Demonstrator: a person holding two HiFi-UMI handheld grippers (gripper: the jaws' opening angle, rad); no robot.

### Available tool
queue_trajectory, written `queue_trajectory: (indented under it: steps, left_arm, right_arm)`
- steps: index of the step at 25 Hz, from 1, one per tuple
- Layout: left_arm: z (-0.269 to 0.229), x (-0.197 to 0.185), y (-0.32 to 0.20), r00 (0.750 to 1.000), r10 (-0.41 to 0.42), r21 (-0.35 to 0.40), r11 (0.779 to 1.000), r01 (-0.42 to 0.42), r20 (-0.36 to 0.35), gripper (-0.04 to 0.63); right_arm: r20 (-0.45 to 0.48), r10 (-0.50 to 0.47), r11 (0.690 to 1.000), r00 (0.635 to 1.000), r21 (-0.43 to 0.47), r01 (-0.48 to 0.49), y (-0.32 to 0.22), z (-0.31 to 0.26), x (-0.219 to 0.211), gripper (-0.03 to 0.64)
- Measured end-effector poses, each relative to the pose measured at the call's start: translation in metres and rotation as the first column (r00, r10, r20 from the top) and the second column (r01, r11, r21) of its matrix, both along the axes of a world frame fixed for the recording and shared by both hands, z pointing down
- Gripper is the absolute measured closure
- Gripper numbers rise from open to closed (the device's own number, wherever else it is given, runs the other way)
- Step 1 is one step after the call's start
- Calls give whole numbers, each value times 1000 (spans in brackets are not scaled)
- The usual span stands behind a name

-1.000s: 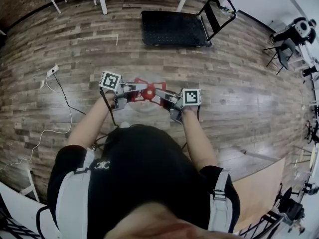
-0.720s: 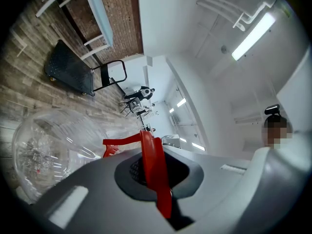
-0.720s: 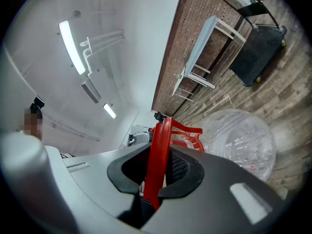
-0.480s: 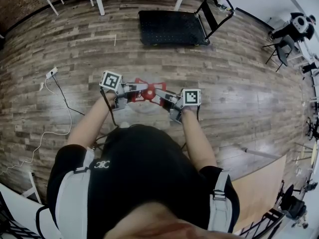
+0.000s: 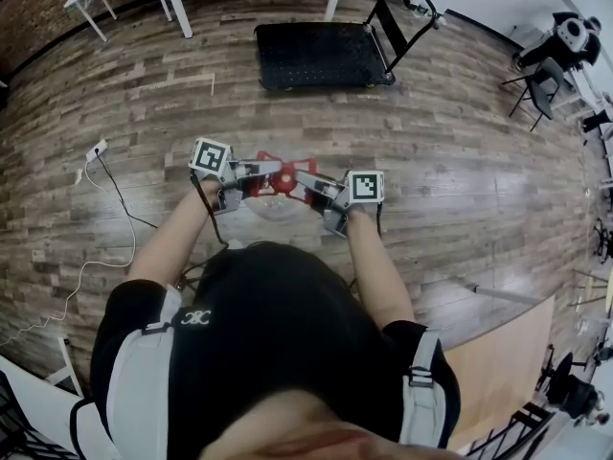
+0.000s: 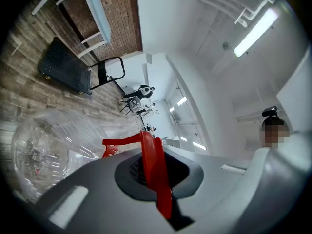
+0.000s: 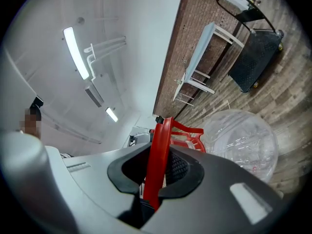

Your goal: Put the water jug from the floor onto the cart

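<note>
The water jug (image 5: pixel 273 206) is hanging off the floor in front of the person's chest, carried by its red handle (image 5: pixel 279 174). The handle is sitting on top and the clear round body is hanging below it, so the long axis is running roughly up and down with the top facing up toward the head camera.

The left gripper (image 5: pixel 257 175) is clamping the handle from one side, its jaws fully together on the thin red strip. The right gripper (image 5: pixel 305 182) is pinching the same handle from the other side, its jaws narrowly apart with the strip between the pads.

The cart (image 5: pixel 321 54), a flat black platform with an upright push bar at its right end, is standing well ahead of the jug, with plank floor (image 5: pixel 450 161) stretching between them. White table legs (image 5: pixel 177 3) are standing beyond the cart by the brick wall. A white cable (image 5: pixel 120 257) is trailing across the floor to the left, and chairs (image 5: pixel 565 51) are standing far off to the right.

Both forearms are reaching forward, and the grippers are pointing level and inward toward each other, with their marker cubes on the outer sides.
</note>
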State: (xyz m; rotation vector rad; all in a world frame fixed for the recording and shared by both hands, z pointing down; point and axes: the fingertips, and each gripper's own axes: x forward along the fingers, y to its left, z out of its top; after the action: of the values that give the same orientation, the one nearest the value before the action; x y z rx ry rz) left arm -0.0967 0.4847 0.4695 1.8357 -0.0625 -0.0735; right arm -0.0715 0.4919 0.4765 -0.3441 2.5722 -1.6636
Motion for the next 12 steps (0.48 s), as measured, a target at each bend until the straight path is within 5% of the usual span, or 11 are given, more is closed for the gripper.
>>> queue_trajectory:
  steps: [12]
  left_arm:
    - [0,50,-29,999,-38,36,999,38,4,595]
  right_arm:
    - [5,16,1000,1000,23,-16,-20,-8,57,554]
